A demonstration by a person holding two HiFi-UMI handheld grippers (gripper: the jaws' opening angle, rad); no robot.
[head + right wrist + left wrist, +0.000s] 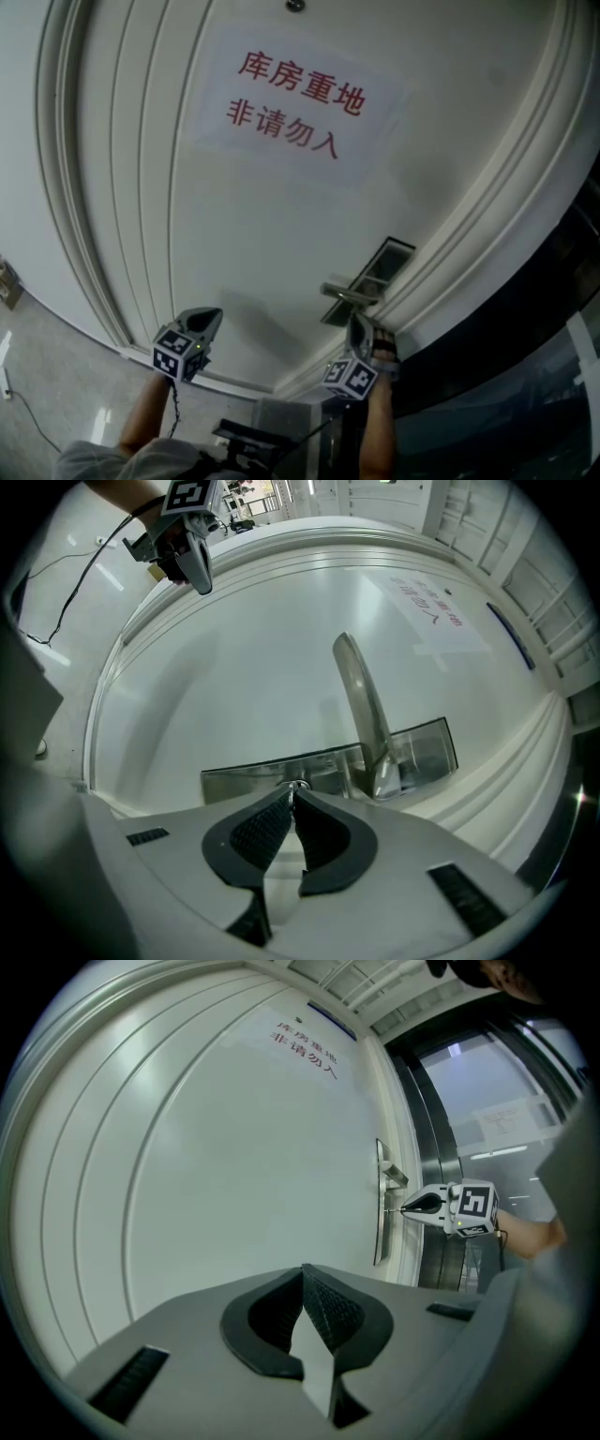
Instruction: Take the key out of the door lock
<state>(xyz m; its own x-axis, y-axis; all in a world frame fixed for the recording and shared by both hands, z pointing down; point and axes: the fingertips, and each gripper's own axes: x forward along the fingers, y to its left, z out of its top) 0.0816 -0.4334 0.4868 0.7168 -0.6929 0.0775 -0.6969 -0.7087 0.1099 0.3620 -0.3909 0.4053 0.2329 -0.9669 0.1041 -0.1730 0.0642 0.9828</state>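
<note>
silver small key [298, 787] sits in the steel lock plate [234, 780] of the white door [253, 667], right gripper [292, 795] pinched on it; the pull-out is not yet done. left gripper [303, 1275] closed, empty.

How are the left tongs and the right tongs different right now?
The right tongs are pinched on the key at the lock plate, while the left tongs are pinched on nothing. The right tongs sit just below the door handle, but the left tongs are off to the side, facing bare door. Both are closed, and both are held up at the same door.
</note>
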